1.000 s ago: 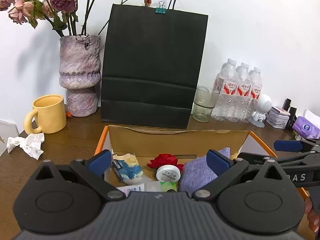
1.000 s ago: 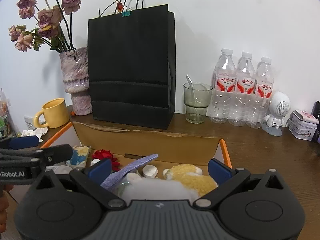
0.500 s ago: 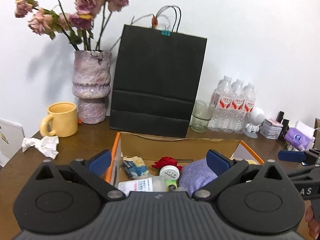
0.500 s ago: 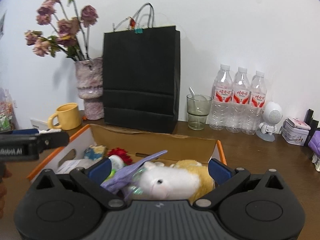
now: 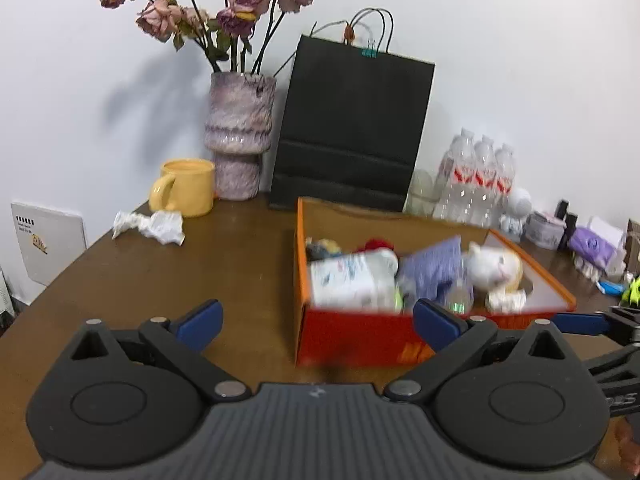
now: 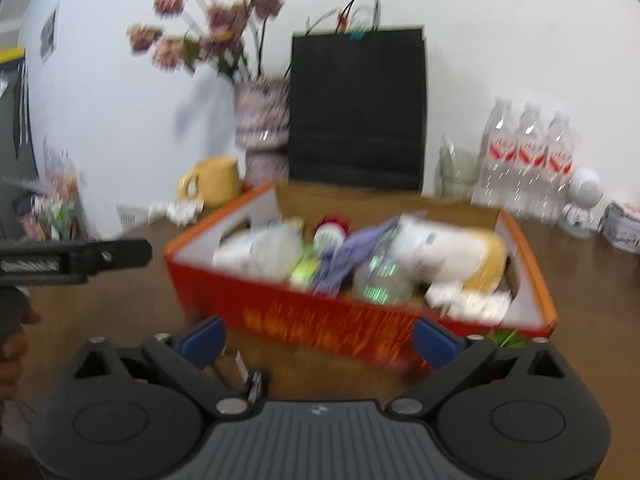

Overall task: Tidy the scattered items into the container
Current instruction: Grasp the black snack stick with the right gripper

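Note:
An orange cardboard box [image 5: 360, 334] stands on the brown table; it also shows in the right wrist view [image 6: 320, 320]. It holds a white bottle [image 5: 348, 284], a purple cloth [image 5: 434, 266], a white and yellow plush toy [image 5: 492, 266], a red flower [image 5: 376, 244] and other small items. My left gripper [image 5: 318, 320] is open and empty, in front of the box's left corner. My right gripper [image 6: 320, 336] is open and empty, in front of the box's front wall. Both views are blurred.
Behind the box stand a black paper bag [image 5: 352, 128], a purple vase of dried roses [image 5: 240, 132], a yellow mug [image 5: 186, 188], a glass [image 6: 456, 172] and three water bottles [image 5: 476, 180]. Crumpled paper [image 5: 150, 226] lies left. Small items [image 5: 592, 244] sit at the right.
Both grippers have pulled back and up from over the box, so the whole box now shows ahead. The left gripper has also shifted left. Both stay open.

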{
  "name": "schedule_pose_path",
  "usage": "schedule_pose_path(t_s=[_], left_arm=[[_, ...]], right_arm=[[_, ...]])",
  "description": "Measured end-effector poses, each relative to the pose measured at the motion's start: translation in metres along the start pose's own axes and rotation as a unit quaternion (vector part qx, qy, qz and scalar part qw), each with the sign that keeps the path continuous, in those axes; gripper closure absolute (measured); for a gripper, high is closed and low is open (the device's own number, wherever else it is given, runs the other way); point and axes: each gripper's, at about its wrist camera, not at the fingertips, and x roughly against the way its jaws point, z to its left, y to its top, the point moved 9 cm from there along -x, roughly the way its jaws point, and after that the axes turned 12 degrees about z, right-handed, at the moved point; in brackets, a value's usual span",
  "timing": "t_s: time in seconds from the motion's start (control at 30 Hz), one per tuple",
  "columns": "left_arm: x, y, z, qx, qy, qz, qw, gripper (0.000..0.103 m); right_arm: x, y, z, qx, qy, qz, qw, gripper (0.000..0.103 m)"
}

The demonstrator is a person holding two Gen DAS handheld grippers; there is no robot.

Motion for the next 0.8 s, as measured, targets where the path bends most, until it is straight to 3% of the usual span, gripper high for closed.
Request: schedule_pose_path(t_s=[0.23,0.4,0.6,0.67,0.7,0.73,0.8], left_arm=[[-0.008,-0.028,0.012,0.008,0.009,0.032,0.9994,0.000],[-0.014,-0.035,0.006,-0.007,0.009,0.041,0.9991,0.000],[-0.024,-0.043,-0.014,-0.042,0.003,0.053,0.9977,0.000],[-0.029,-0.045,-0.020,-0.052,0.001,0.058,0.9970,0.000],[-0.031,-0.046,-0.023,-0.056,-0.001,0.060,0.9966,0.000],[-0.033,-0.047,-0.027,-0.062,-0.003,0.063,0.9961,0.000],[-0.037,-0.047,-0.034,-0.074,-0.008,0.067,0.9950,0.000]], right_arm=[[-0.026,-0.025,0.020,0.019,0.000,0.042,0.999,0.040],[-0.038,-0.031,0.021,0.013,0.007,0.060,0.998,0.055],[-0.043,-0.035,0.026,0.021,0.026,0.065,0.997,0.062],[-0.042,-0.035,0.029,0.032,0.024,0.061,0.997,0.070],[-0.042,-0.035,0.030,0.036,0.024,0.060,0.997,0.082],[-0.041,-0.035,0.030,0.038,0.026,0.059,0.997,0.087],[-0.040,-0.035,0.028,0.043,0.023,0.058,0.997,0.088]])
